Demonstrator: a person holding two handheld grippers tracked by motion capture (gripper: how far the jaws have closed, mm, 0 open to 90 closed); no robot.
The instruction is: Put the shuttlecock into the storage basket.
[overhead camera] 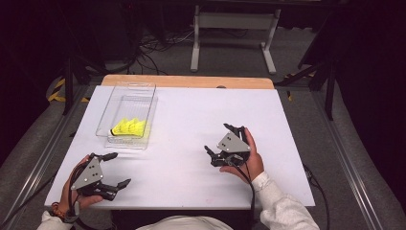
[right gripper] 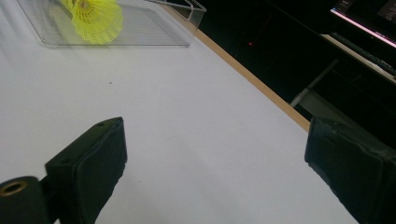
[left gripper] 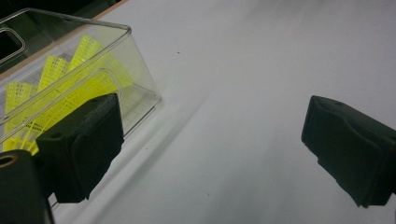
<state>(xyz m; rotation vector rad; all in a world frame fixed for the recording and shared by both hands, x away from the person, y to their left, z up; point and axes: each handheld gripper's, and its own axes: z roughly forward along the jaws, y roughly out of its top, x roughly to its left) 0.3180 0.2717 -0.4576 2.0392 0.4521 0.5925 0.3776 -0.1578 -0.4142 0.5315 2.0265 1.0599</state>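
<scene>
A: Where are the yellow plastic shuttlecocks (overhead camera: 129, 127)?

B: Inside the clear plastic tray (overhead camera: 143, 89) near the worktop's (overhead camera: 201, 120) far left corner.

A: And the grippers?

B: Left gripper (overhead camera: 116, 169) by the near left corner, right gripper (overhead camera: 224, 138) mid-right; both with jaws apart, empty.

A: So which step?

B: Probably the approach. Next, the left gripper must reach over the tray's low wall and close gently.

Clear glossy plastic tray (overhead camera: 125, 103), yellow plastic-mesh shuttlecocks (overhead camera: 130, 127), matt white tabletop (overhead camera: 191, 139)

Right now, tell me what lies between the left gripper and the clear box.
Nothing: in the high view, only bare white table separates the left gripper from the clear box.
</scene>
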